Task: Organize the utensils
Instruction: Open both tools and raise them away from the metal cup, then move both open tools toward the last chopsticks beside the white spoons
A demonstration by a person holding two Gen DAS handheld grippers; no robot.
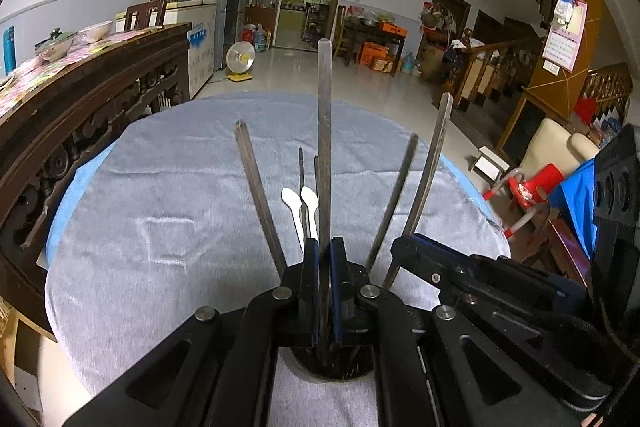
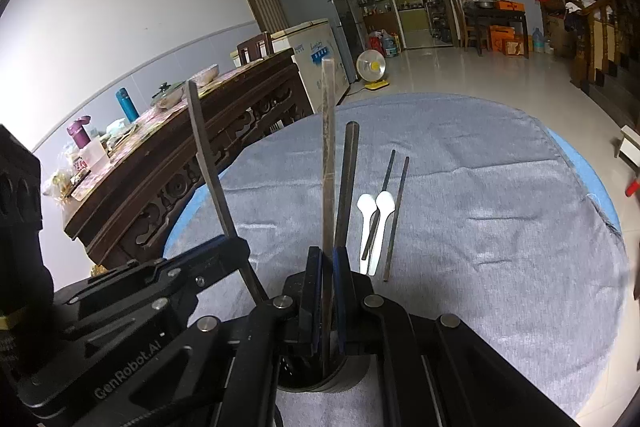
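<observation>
While both grippers clamp chopsticks over holder, spoons lie flat.

I'm holding my left gripper tilted downward, jaws pinched tight on a single chopstick. My right gripper is sitting just beside it, angled down the same way, its jaws clamping another chopstick.
</observation>
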